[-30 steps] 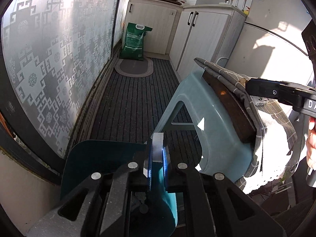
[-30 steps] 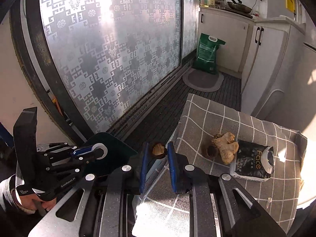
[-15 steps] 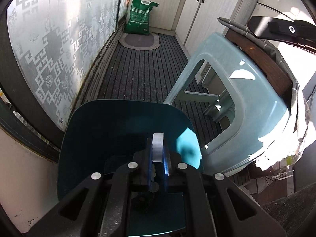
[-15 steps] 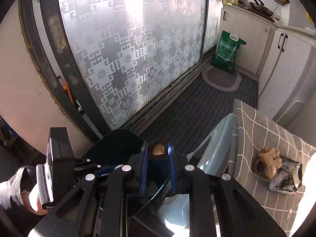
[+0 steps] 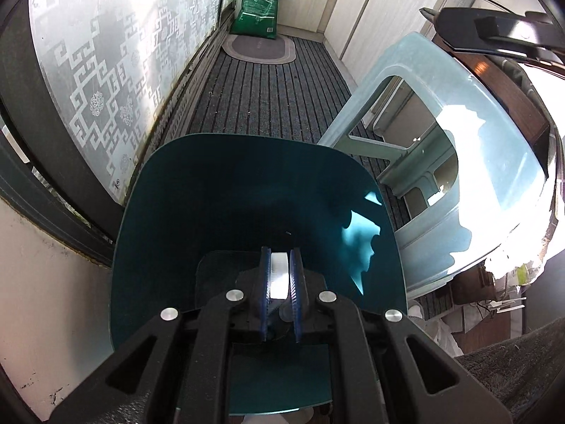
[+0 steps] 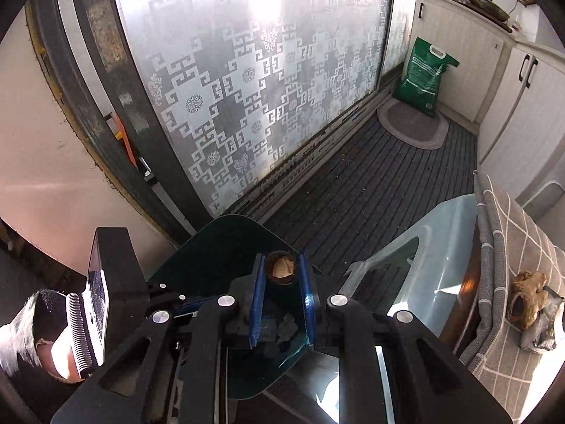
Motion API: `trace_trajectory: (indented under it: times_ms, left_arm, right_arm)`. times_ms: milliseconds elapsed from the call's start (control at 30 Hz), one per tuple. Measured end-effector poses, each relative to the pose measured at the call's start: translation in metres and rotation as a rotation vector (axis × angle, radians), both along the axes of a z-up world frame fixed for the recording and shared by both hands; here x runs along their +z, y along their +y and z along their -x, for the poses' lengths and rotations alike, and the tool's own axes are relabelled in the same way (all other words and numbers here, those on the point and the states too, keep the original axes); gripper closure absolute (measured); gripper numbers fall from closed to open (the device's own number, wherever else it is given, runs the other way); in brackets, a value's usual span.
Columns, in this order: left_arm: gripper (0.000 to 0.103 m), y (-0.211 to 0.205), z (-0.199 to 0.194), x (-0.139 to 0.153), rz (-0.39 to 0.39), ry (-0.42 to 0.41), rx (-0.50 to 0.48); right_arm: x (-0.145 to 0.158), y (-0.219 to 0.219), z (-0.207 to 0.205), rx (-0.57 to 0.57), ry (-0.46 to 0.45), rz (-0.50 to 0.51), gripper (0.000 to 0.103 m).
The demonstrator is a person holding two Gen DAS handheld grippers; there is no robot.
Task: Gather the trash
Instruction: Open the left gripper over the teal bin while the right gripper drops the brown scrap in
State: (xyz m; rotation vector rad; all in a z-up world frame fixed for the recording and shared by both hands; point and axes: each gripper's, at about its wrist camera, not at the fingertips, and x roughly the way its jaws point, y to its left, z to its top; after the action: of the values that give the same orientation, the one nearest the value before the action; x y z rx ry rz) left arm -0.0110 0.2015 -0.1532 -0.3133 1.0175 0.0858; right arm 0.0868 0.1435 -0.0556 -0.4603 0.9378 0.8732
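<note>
My left gripper (image 5: 280, 251) is shut on the white handle (image 5: 279, 275) of a teal dustpan (image 5: 219, 212), held low beside a pale blue plastic stool (image 5: 494, 162). My right gripper (image 6: 281, 265) is shut on a small brown nut-like scrap (image 6: 281, 268) and holds it over the dustpan (image 6: 226, 243). On the checked cloth (image 6: 508, 339) over the stool lie a ginger-like lump (image 6: 529, 296) and a crumpled dark wrapper (image 6: 543, 325). The right gripper's body shows at the top right of the left wrist view (image 5: 494, 31).
A frosted patterned sliding door (image 6: 254, 81) runs along the left. A green sack (image 5: 261, 7) stands on an oval mat (image 5: 259, 47) at the far end of the striped floor. White cabinets (image 5: 381, 7) line the back and right.
The right gripper carried the scrap off the cloth, left and down over the dustpan. The left gripper tilted the dustpan up, so its pan now faces the camera.
</note>
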Motion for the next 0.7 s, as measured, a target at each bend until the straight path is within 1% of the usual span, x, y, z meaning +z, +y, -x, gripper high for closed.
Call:
trace_trajectory:
  times_ms: [100, 267, 533, 600, 700]
  left_arm:
    - [0.089, 0.003, 0.003, 0.003, -0.002, -0.014, 0.003]
    - [0.089, 0.009, 0.009, 0.017, -0.013, -0.074, 0.019]
    - [0.090, 0.012, 0.020, 0.054, -0.035, -0.202, 0.041]
    - [0.093, 0.011, 0.023, 0.062, -0.040, -0.229, 0.043]
    - [0.094, 0.011, 0.027, 0.074, -0.042, -0.266, 0.048]
  right_arm:
    - [-0.011, 0.003, -0.003, -0.002, 0.014, 0.029, 0.084]
    - [-0.031, 0.010, -0.001, 0.012, 0.028, 0.082, 0.084]
    - [-0.063, 0.016, 0.007, 0.050, 0.063, 0.161, 0.084]
    - [-0.071, 0.016, 0.008, 0.060, 0.069, 0.181, 0.084]
    - [-0.082, 0.017, 0.009, 0.068, 0.090, 0.199, 0.084]
